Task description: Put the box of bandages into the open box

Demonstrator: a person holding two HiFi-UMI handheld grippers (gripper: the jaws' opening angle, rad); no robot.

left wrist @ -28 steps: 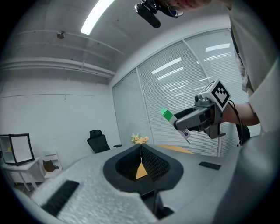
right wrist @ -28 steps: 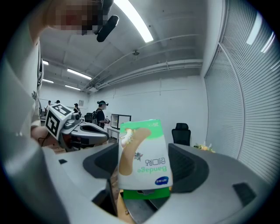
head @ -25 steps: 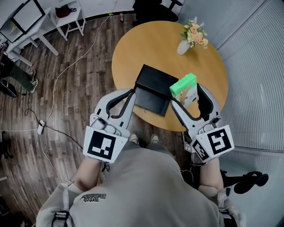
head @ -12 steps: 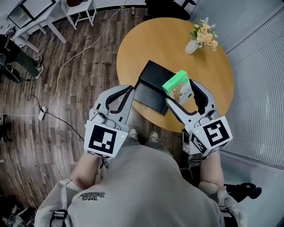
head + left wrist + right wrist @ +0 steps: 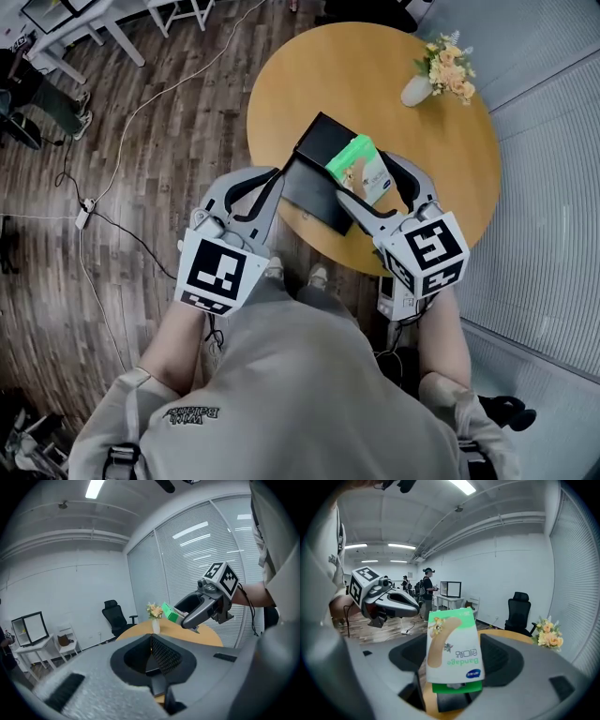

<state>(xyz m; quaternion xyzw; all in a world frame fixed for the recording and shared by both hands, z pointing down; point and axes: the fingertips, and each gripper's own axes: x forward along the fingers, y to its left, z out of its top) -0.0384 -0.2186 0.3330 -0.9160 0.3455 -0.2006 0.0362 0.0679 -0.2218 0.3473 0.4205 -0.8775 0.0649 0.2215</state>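
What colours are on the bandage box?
The bandage box is green and white with a tan bandage picture; clearest in the right gripper view.

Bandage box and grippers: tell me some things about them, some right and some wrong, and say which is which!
1. The right gripper holds the bandage box. True.
2. The bandage box lies inside the black box. False: it is up between the right gripper's jaws, not set down.
3. The flowers stand in a white vase on the table. True.
4. The left gripper holds something too. False: its jaws are together with nothing between them.
5. The table is square. False: it is round.
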